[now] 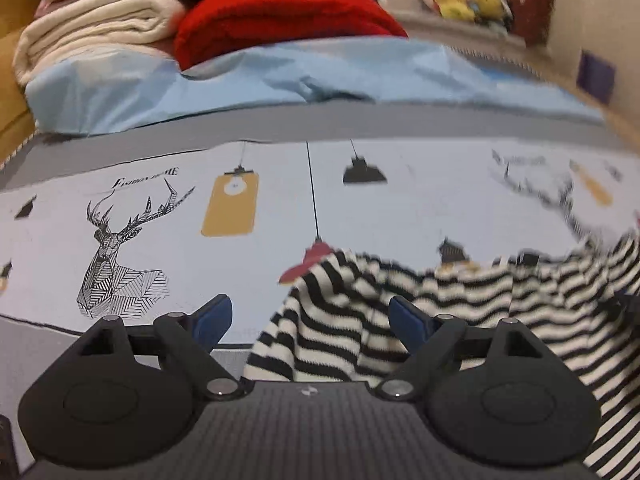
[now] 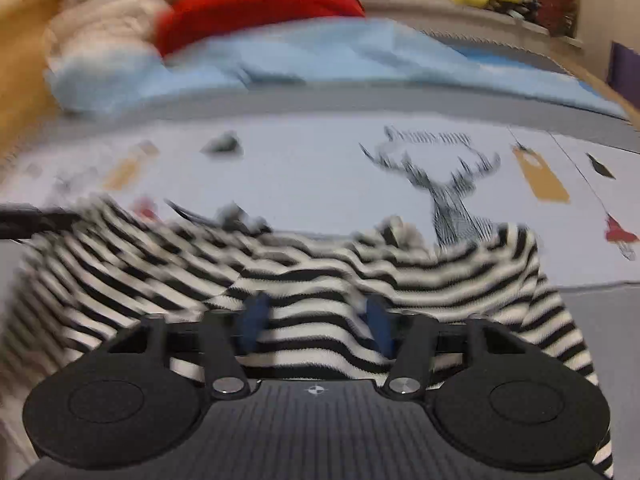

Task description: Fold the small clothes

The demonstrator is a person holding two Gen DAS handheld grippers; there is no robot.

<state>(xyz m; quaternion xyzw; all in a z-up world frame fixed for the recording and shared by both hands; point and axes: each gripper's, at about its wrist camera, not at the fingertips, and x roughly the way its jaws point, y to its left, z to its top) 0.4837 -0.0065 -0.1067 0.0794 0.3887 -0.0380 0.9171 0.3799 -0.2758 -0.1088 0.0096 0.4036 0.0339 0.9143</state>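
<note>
Striped top [image 1: 400,304] is lying rumpled on the printed bed sheet [image 1: 400,200], near the sheet's front edge and toward its right side in the left wrist view — part of the cloth is draped off the front over the grey border.

Left hand-held gripper [image 1: 308,320] is seen wide open; the blue pads [image 1: 214,318] are standing clear of the cloth, which passes between and under them without being pinched. Judged: this side has been let go so the fabric can settle flat.

Right hand-held gripper [image 2: 316,320] is held narrow, with a fold of the striped top bunched between its fingers — a pinch on the cloth is what the view shows, though it is blurred. Judged: that edge is being kept gripped so it can be carried across for a fold.

Fold is not yet formed; the cloth is wrinkled and uneven.

At the bed's far edge a red blanket [image 1: 288,20], a cream blanket [image 1: 92,32] and a light blue cover [image 1: 240,80] are stacked, well apart from the work area — kept out of the way, it is judged.
</note>
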